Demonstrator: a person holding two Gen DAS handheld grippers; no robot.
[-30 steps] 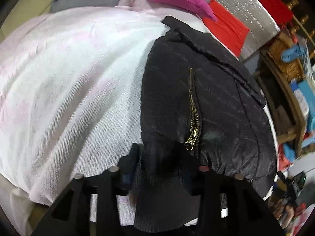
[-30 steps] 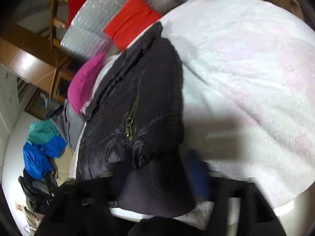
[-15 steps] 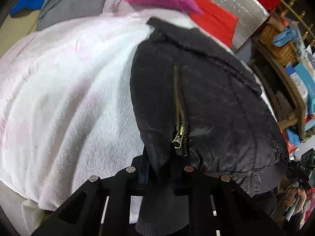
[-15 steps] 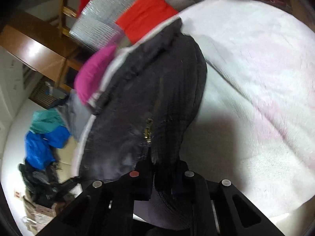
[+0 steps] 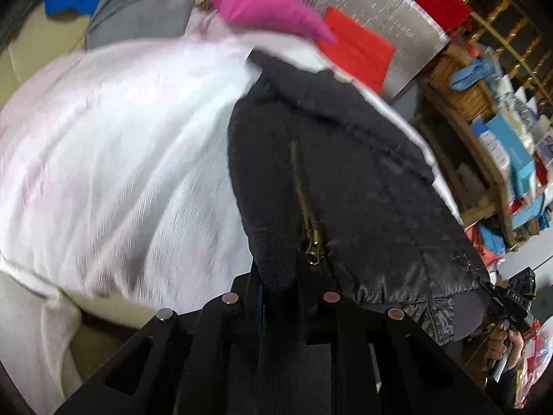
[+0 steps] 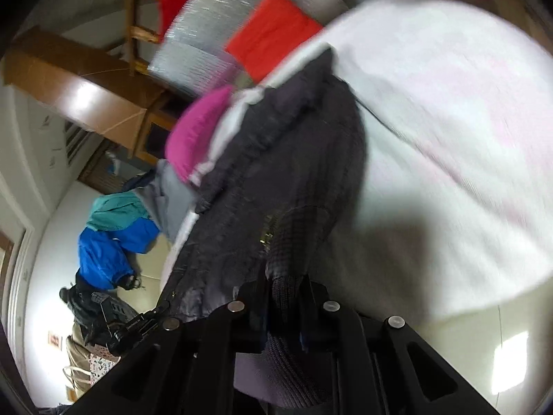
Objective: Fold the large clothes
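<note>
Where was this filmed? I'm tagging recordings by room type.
Probably a lived-in bedroom or storeroom at home: a black jacket lies on a bed-like surface under a white blanket, clothes are heaped on the floor, and wooden shelves are crammed with boxes.

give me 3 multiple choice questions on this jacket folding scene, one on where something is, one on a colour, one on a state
1. Where does the black jacket lie?
A. on the white blanket
B. on the wooden shelf
C. on the floor

2. What colour is the pillow beyond the jacket's collar?
A. green
B. yellow
C. pink

3. How does the left gripper stand?
A. wide open above the jacket
B. shut on the jacket's ribbed hem
C. shut on the pillow

Answers
1. A: the jacket rests on the white blanket, along its edge.
2. C: the pillow is bright pink, beside the red cloth.
3. B: its jaws, which have just been closing, pinch the knit hem below the brass zipper. The right gripper clamps the hem likewise.
</note>
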